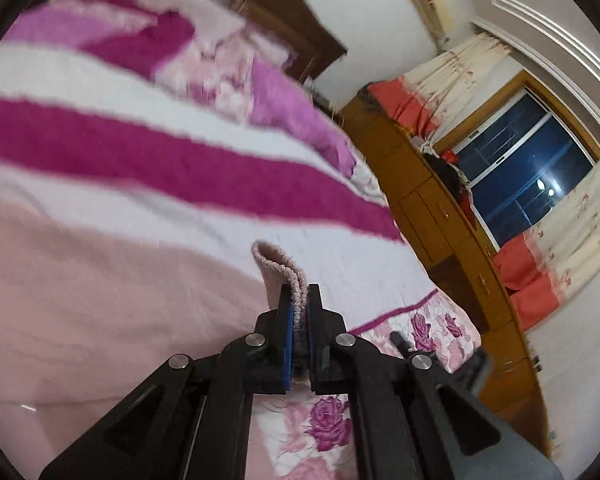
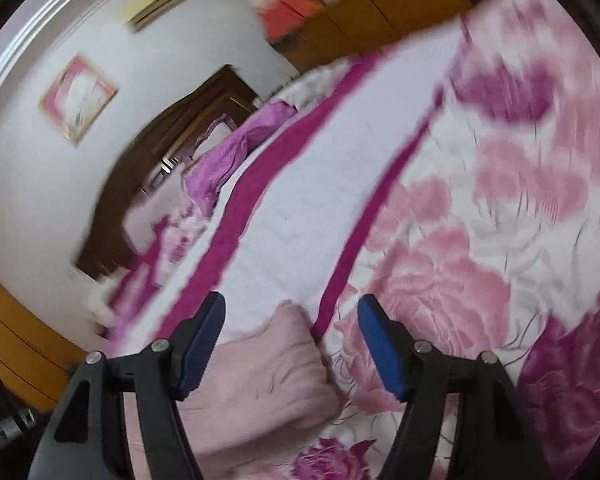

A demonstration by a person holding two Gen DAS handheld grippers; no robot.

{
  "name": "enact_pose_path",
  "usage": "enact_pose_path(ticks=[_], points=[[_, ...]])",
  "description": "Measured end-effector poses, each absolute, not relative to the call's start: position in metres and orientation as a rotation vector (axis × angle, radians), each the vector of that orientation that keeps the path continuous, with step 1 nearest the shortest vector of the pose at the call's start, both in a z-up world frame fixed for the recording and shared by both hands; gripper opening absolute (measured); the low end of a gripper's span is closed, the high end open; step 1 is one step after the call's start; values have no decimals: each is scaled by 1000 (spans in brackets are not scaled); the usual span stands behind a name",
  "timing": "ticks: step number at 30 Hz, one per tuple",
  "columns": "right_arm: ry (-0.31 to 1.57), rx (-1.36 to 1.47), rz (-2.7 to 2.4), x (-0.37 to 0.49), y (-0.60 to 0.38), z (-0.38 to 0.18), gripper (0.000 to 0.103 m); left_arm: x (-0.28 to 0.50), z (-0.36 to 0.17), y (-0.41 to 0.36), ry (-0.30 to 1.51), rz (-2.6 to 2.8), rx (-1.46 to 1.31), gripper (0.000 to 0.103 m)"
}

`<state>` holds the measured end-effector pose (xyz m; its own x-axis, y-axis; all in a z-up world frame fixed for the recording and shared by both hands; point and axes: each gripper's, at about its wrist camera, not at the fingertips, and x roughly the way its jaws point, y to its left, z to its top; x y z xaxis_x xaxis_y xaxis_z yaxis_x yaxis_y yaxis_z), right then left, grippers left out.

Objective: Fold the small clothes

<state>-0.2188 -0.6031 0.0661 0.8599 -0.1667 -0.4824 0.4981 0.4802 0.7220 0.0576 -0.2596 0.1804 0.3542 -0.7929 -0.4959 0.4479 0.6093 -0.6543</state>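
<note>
While the left gripper [image 1: 299, 300] pinches a fuzzy pale-pink knit garment's [image 1: 100, 292] edge (lifted), the right gripper [image 2: 292, 312] gapes empty above it.

the small pink garment [image 1: 100, 300] is soft and fuzzy. most of it lies spread out flat on the bed. one edge is folded over and stands up in a little loop. in the right wrist view a rounded corner of the same pink garment [image 2: 268, 364] lies flat on the bed.
</note>
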Motion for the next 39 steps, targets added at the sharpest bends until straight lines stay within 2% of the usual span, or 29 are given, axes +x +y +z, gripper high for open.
enact_pose_path(ticks=[5,9,16,21,23,24,28,32,37,39], points=[[457,1174,-247,-201,-606,31,72,64,221,-200,800,-764,-329,0],[494,1224,-171,-186,-593,17,72,78,220,-145,798,-632,-202,0],[621,1095,-76,-148,-558,17,72,93,178,-58,867,-465,-236,0],[685,1167,74,-124,-537,-5,62,93,153,-12,900,-427,-293,0],[716,1160,59,-118,-532,-12,52,95,145,-1,911,-408,-317,0],[722,1151,48,-116,-530,-13,51,95,141,4,914,-395,-327,0],[737,1105,58,-107,-518,-10,51,95,123,22,932,-363,-360,0],[803,946,-7,-96,-501,-2,51,96,89,36,973,-359,-433,0],[833,748,-71,-93,-480,18,51,103,35,44,1111,-246,-476,0],[828,677,-69,-94,-472,25,51,93,28,49,1090,-232,-473,0]])
